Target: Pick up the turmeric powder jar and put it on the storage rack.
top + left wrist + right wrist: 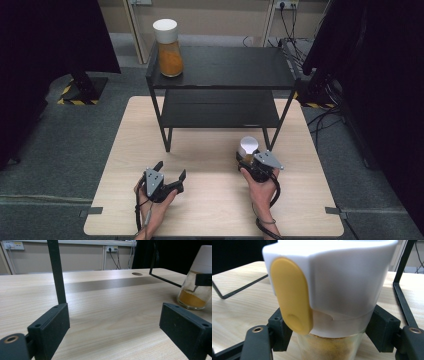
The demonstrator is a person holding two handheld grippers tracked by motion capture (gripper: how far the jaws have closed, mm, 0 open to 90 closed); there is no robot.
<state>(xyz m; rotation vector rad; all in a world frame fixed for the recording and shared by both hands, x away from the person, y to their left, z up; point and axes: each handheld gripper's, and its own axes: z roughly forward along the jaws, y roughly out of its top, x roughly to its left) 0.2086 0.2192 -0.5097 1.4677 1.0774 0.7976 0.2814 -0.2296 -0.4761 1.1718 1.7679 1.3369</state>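
Note:
A small glass jar [248,146] with a white lid and orange powder stands on the wooden table [210,215], near the right front leg of the black shelf rack [225,67]. My right gripper [249,159] is shut on it. In the right gripper view the jar [337,285] has a yellow flap on its lid, and both jaws of the right gripper [329,333] press on the glass just under the lid. My left gripper [171,170] rests open on the table at the left, holding nothing. From the left gripper [113,321] the jar [193,293] stands off to the right.
A taller jar [168,47] of orange powder with a white lid stands at the left end of the rack's top shelf. The lower shelf [220,110] is bare. A rack leg [57,272] rises just beyond my left jaw. Dark curtains flank the table.

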